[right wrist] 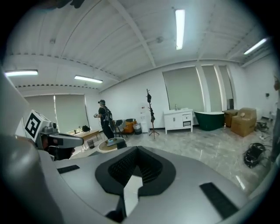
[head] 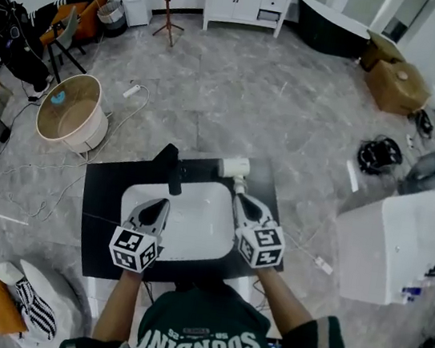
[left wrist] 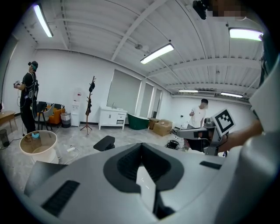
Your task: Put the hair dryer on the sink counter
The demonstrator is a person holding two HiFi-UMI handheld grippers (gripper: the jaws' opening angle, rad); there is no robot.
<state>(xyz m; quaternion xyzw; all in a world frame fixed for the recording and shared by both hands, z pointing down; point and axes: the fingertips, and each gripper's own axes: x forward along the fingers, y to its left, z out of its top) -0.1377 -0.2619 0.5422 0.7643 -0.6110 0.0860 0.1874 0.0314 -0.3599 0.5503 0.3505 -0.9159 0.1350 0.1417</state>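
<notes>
The task looks done: the hair dryer [head: 235, 167] lies on the sink counter [head: 108, 193] at frame centre, while the left gripper [head: 160, 203] and right gripper [head: 239, 199] hover below it, jaws closed on nothing.

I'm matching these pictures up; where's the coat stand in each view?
Head view: coat stand at top, left of centre.
Left gripper view: coat stand left of centre.
Right gripper view: coat stand near the middle.
Shared landmark: white cabinet just right of it.
</notes>
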